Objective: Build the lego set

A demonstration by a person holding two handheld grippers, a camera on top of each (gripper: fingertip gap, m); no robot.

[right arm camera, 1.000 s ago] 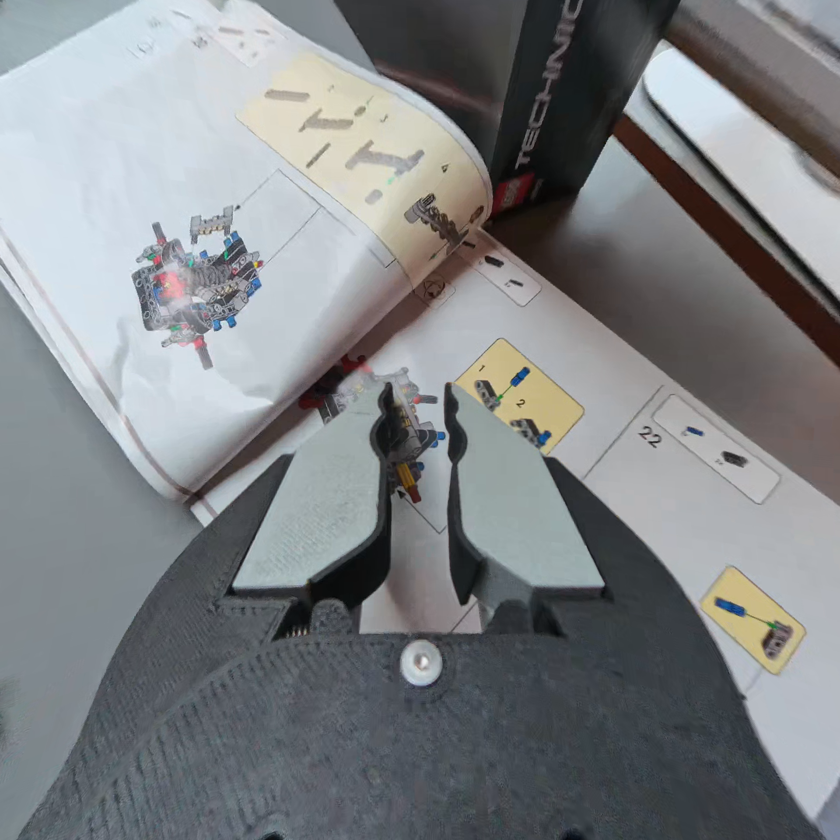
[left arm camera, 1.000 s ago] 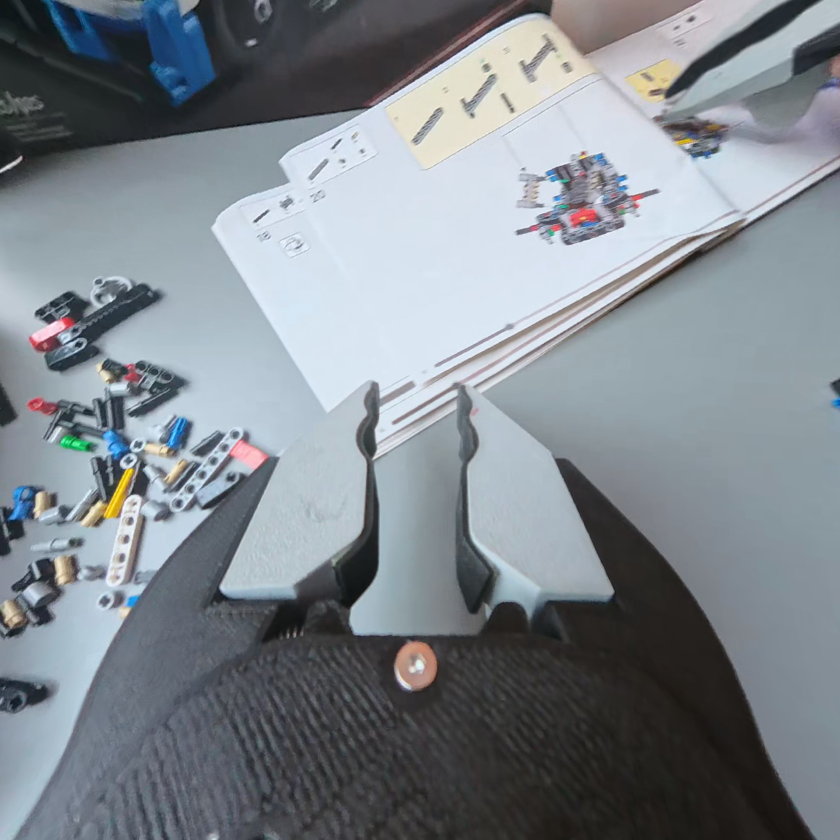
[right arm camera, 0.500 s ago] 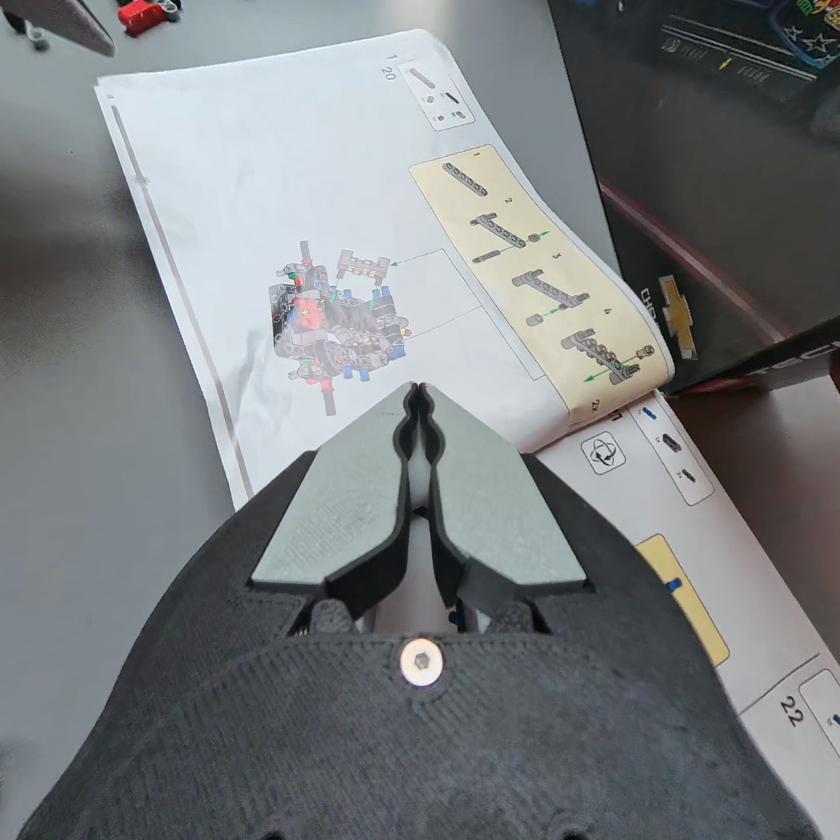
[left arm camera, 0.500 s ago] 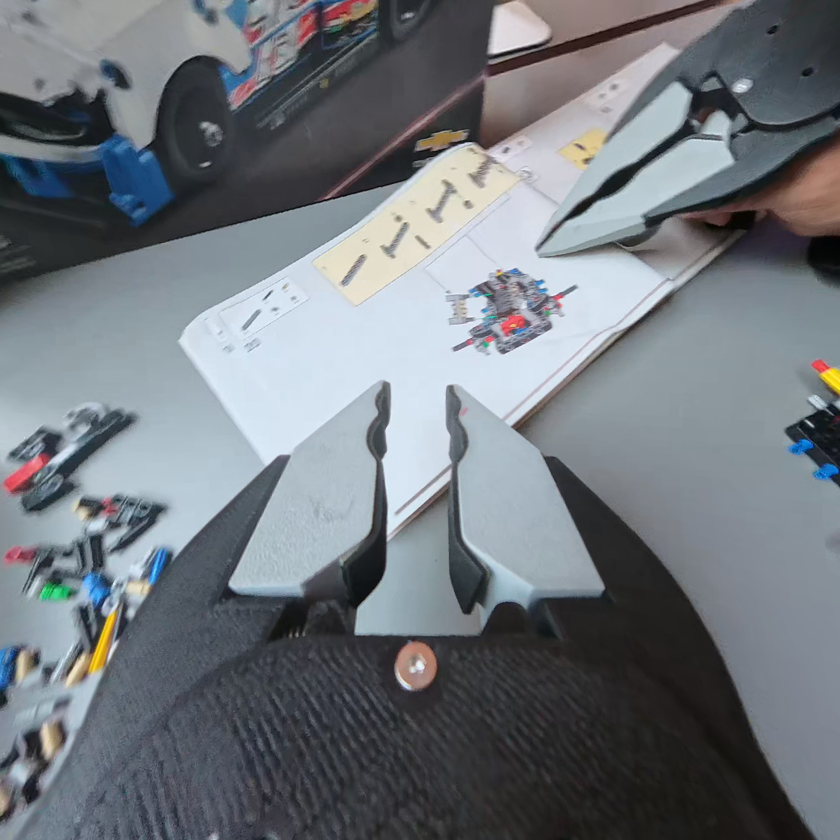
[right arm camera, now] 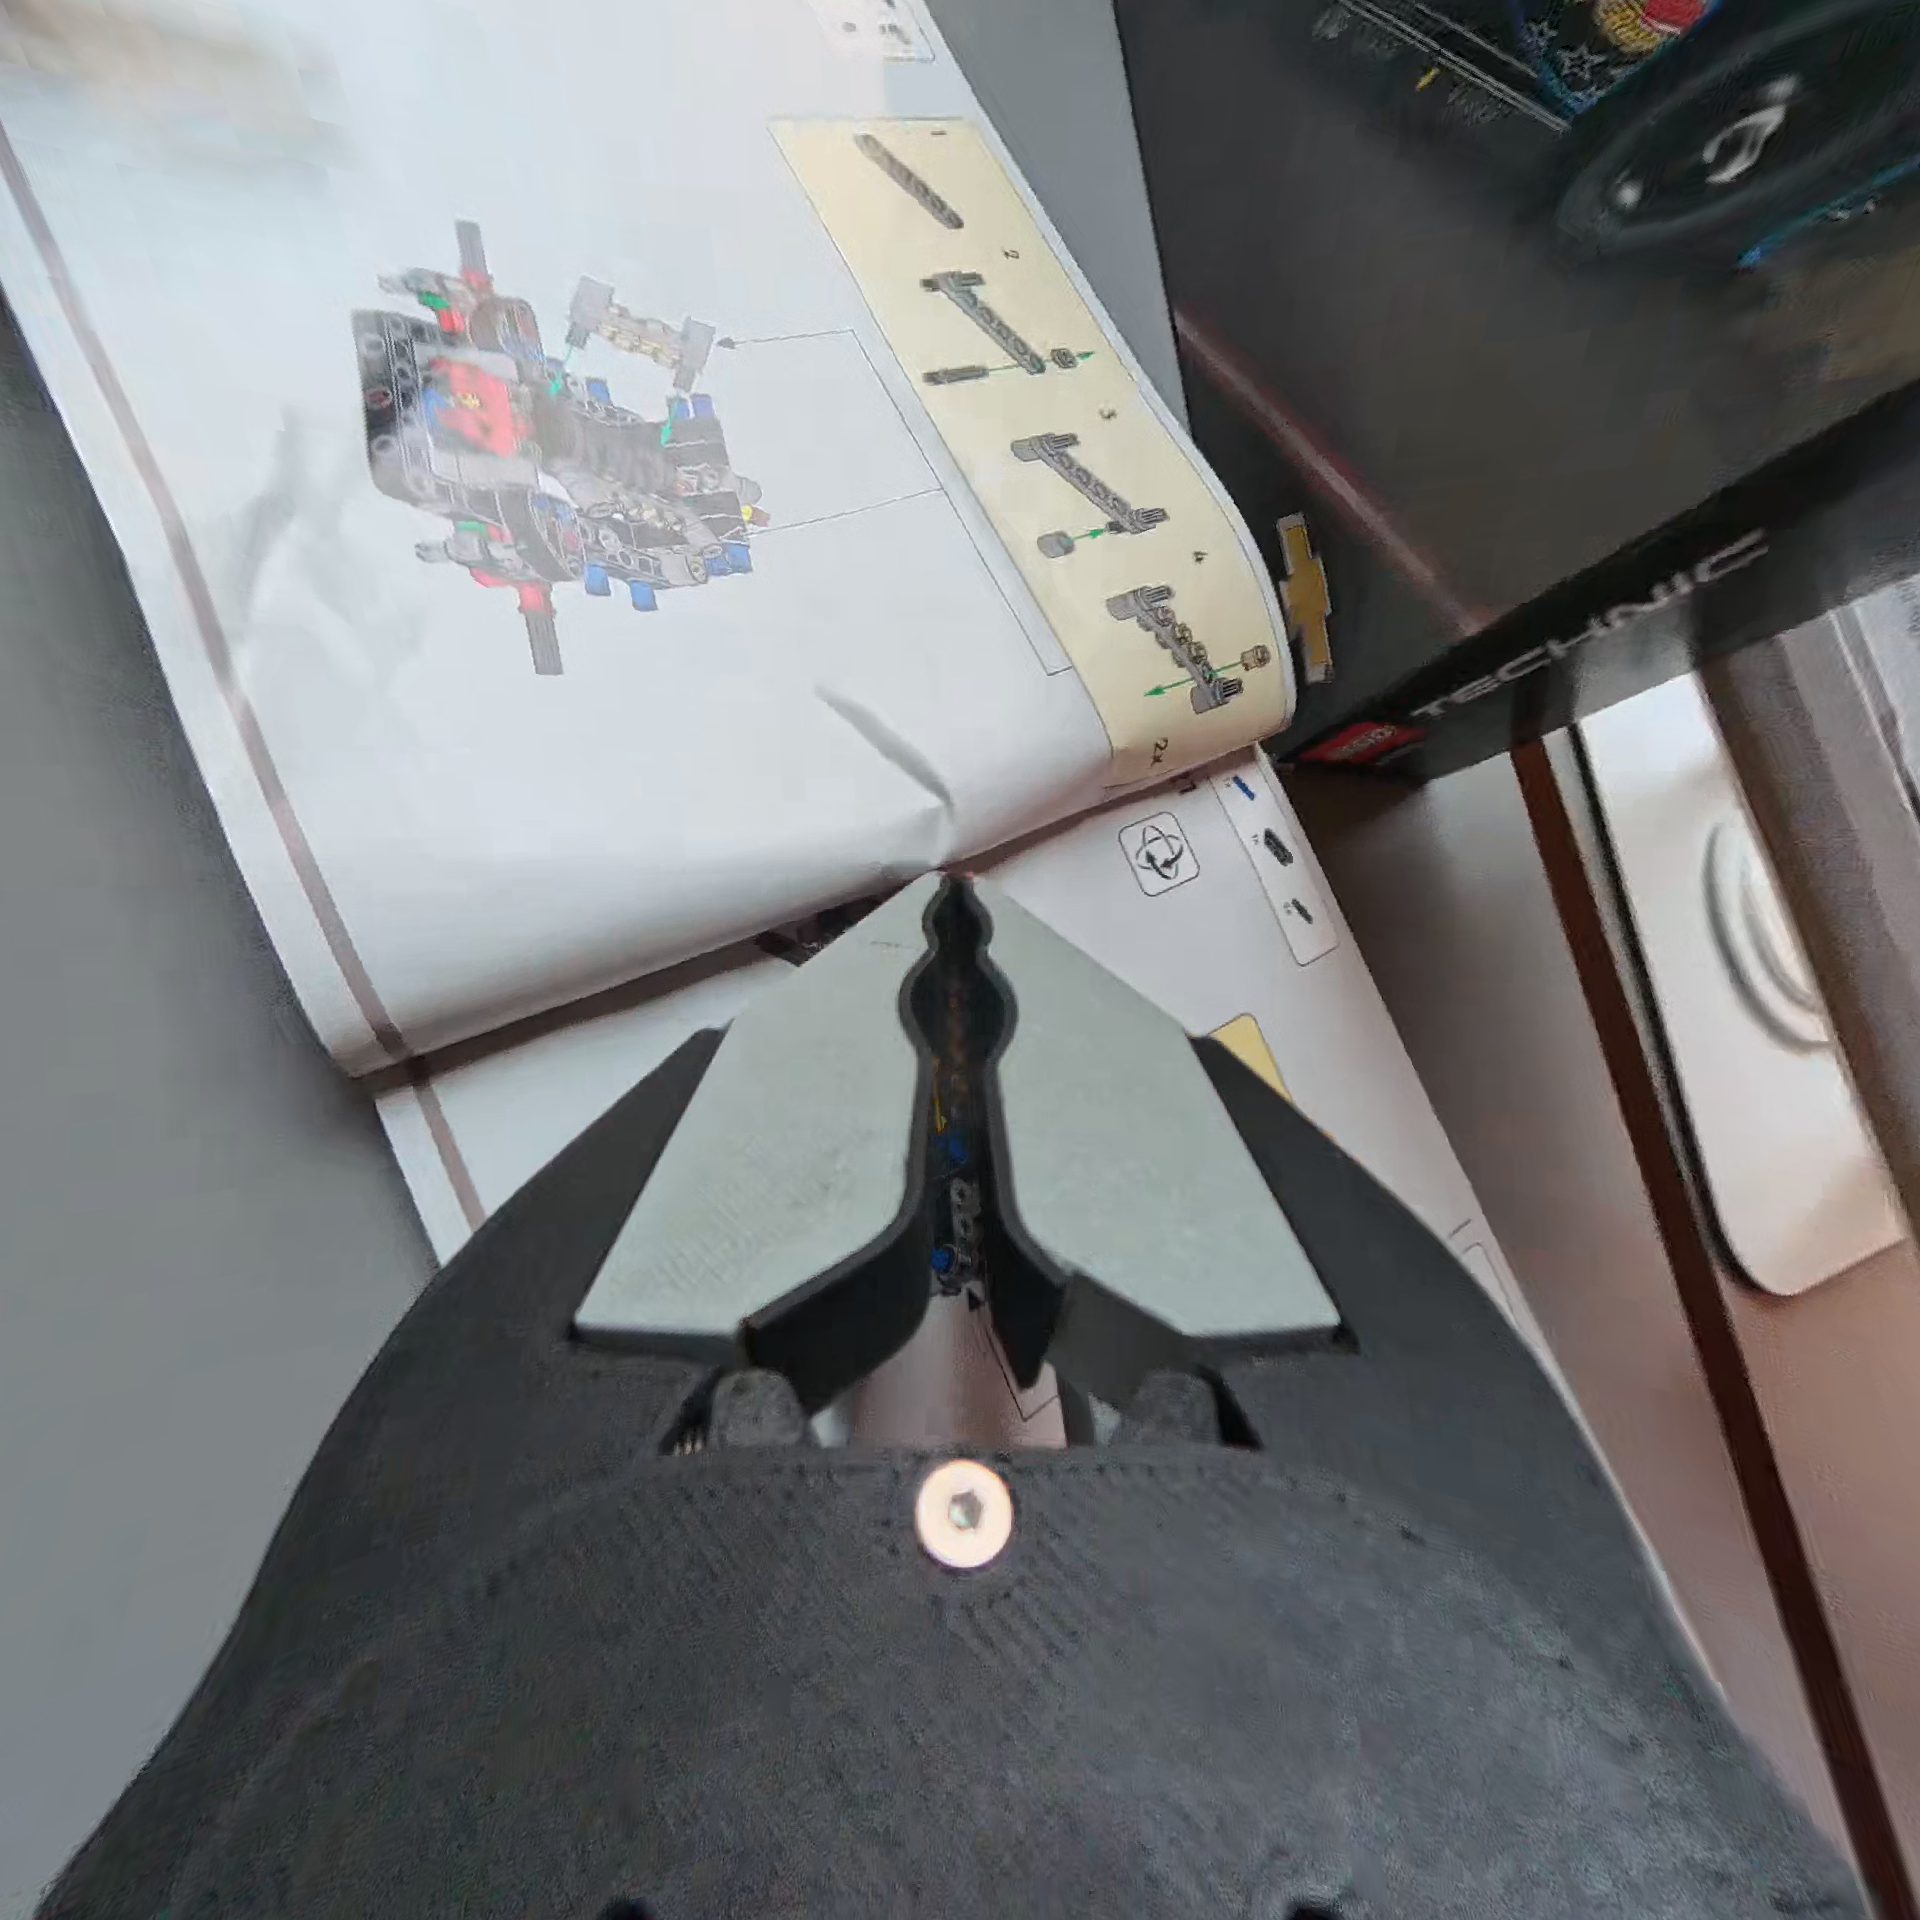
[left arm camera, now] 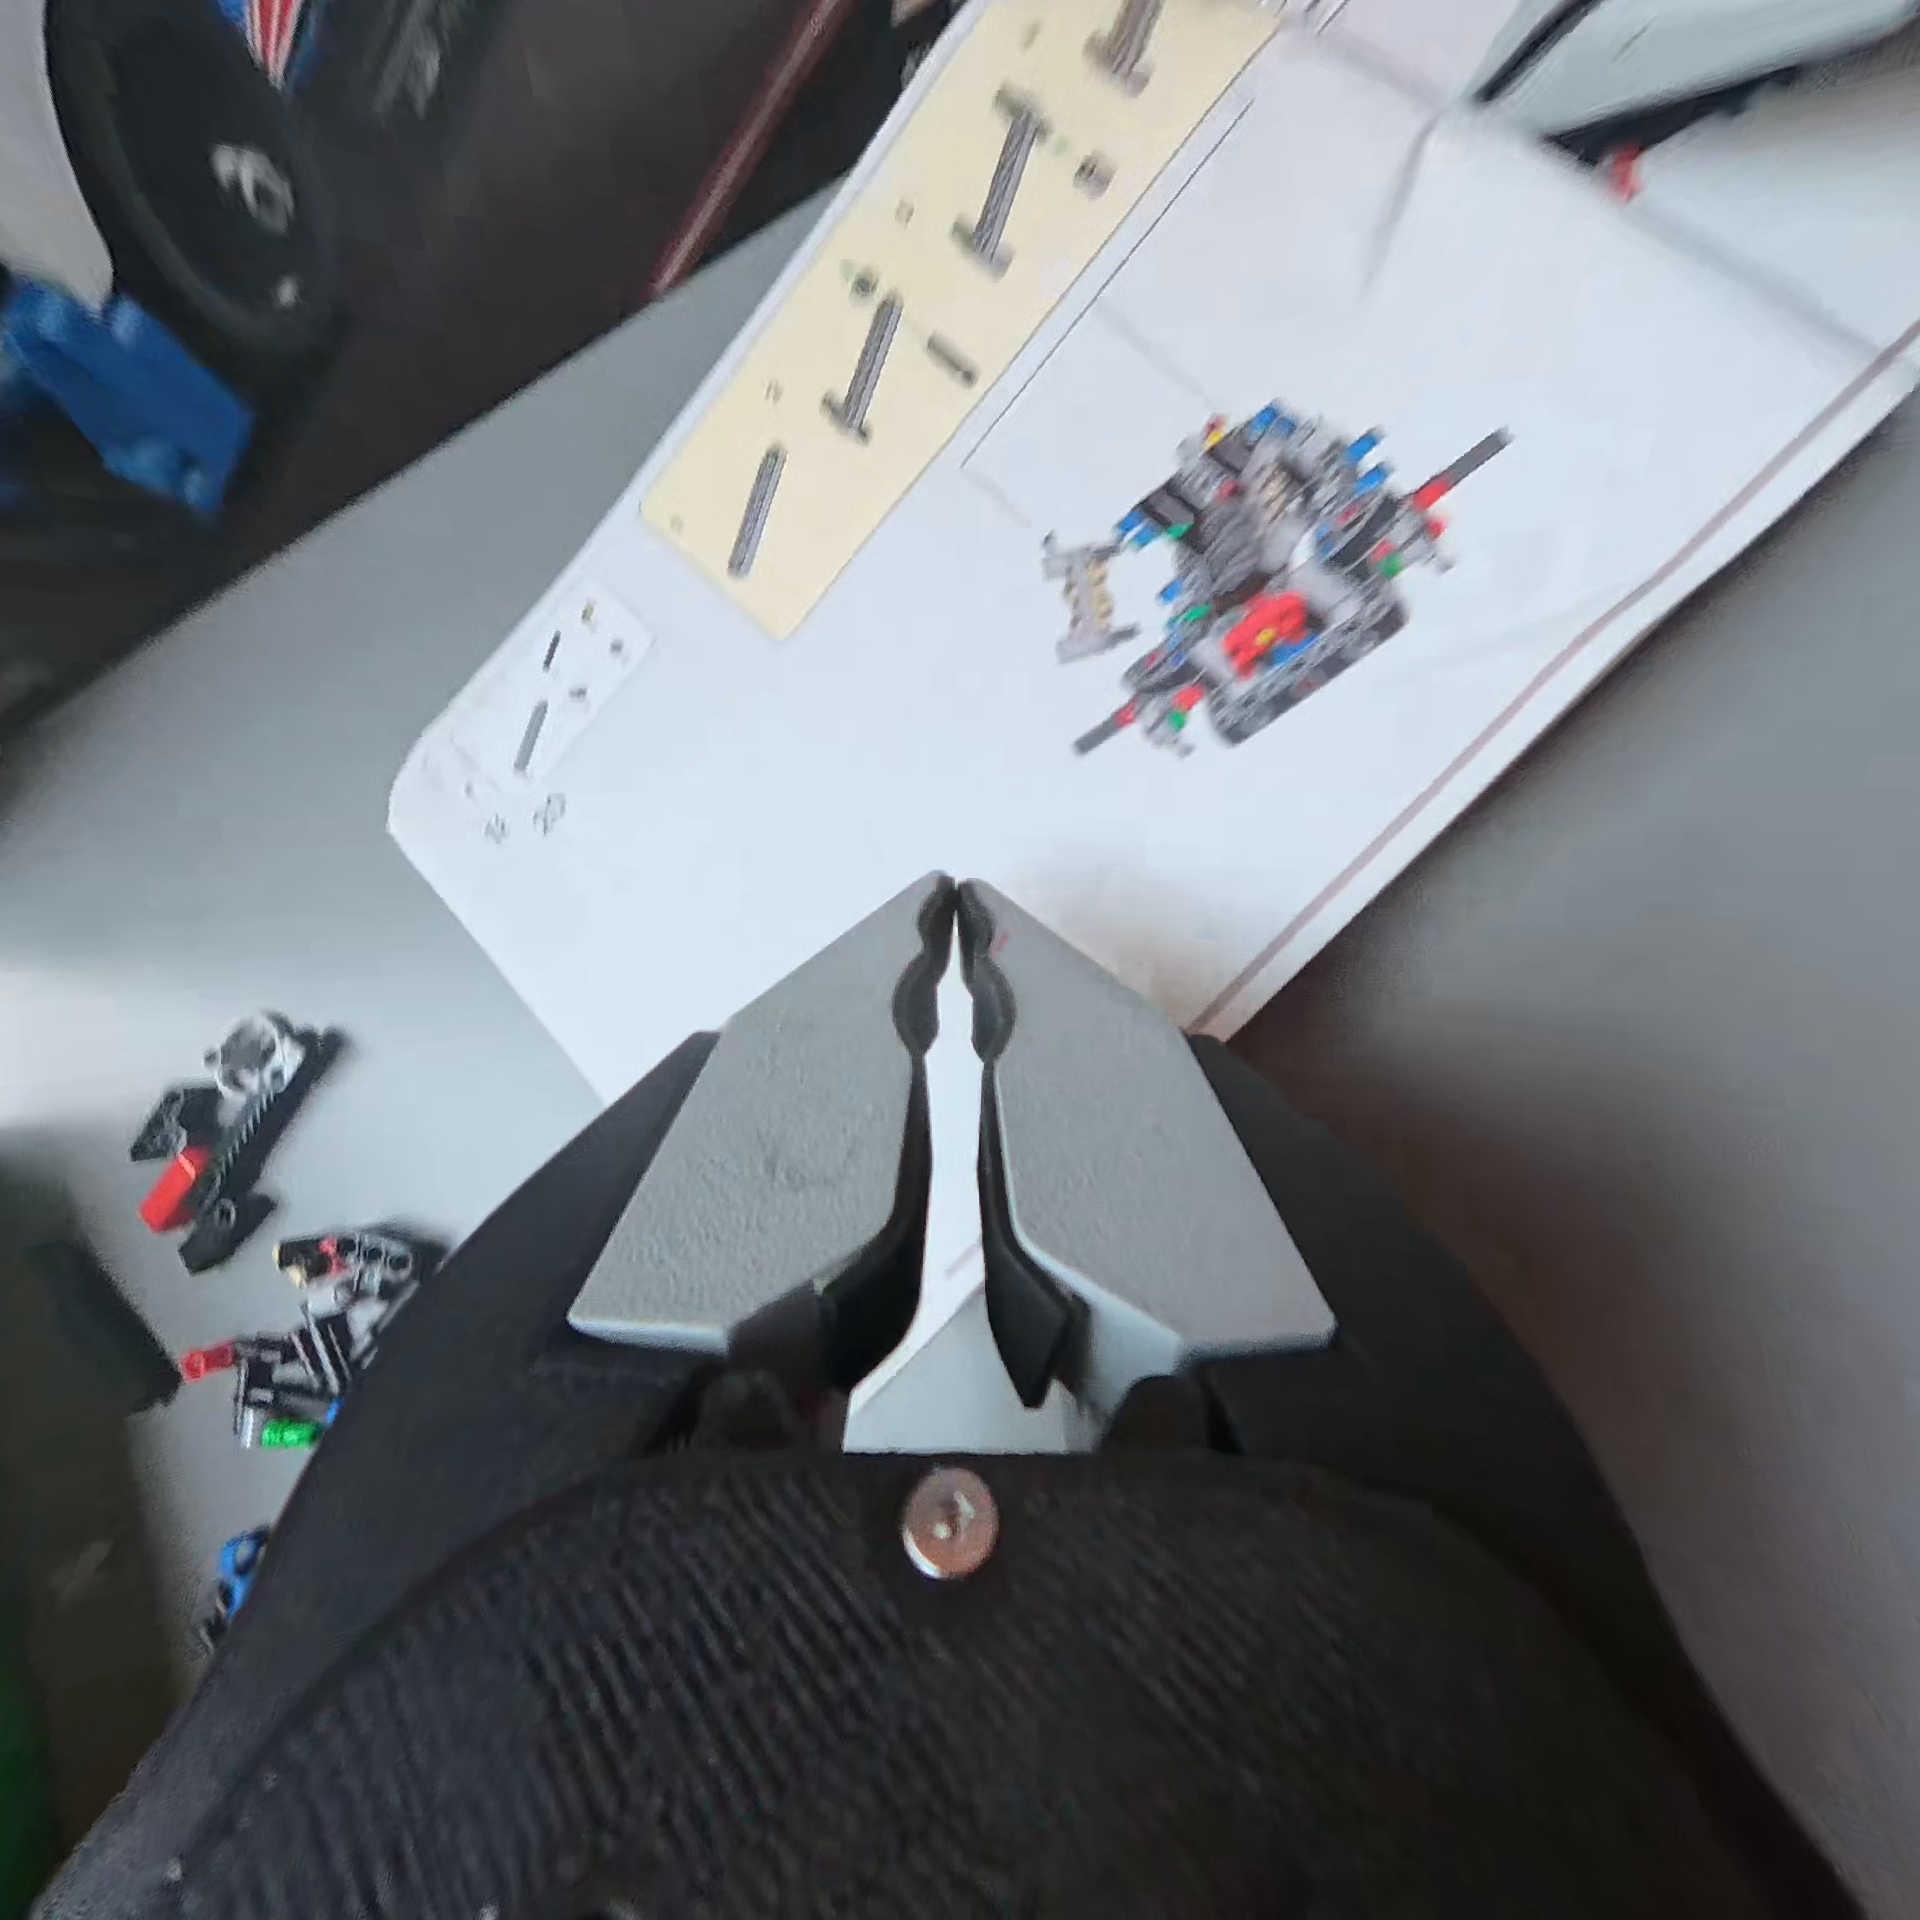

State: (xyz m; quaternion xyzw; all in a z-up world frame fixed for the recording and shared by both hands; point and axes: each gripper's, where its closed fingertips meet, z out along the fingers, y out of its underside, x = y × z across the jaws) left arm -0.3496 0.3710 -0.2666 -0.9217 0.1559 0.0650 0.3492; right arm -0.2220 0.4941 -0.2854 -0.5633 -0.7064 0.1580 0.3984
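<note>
Change: left gripper (left arm camera: 954, 896) went from narrow-open half a second ago to tips touching. It sat low over the near edge of the manual (left arm camera: 935, 727). Nothing showed between its jaws, and I couldn't tell if it had nipped paper or was just pressing down. Right gripper (right arm camera: 951, 883) was wide a second ago, was closed by half a second ago, and stayed closed. Its tips met right at the edge of the page (right arm camera: 623, 727), and a crease ran out from that spot while the sheet bowed up off the spread below, so I read it as pinching the page. My take: this was a page turn or flatten to get the next step, not assembly, so build progress was unchanged and no part was in either tool. Task items: loose parts (left arm camera: 301, 1309) lay scattered on the table (left arm camera: 260, 831), left of and just behind the left tips, well apart from them. The partial build, at the right edge of the left view half a second ago, was out of both views. Containers: only the set box (right arm camera: 1403, 312), standing ahead and right of the right gripper and touching the manual's far corner. Its contents weren't visible. The parts sat bare on the table, with no tray or bin.
</note>
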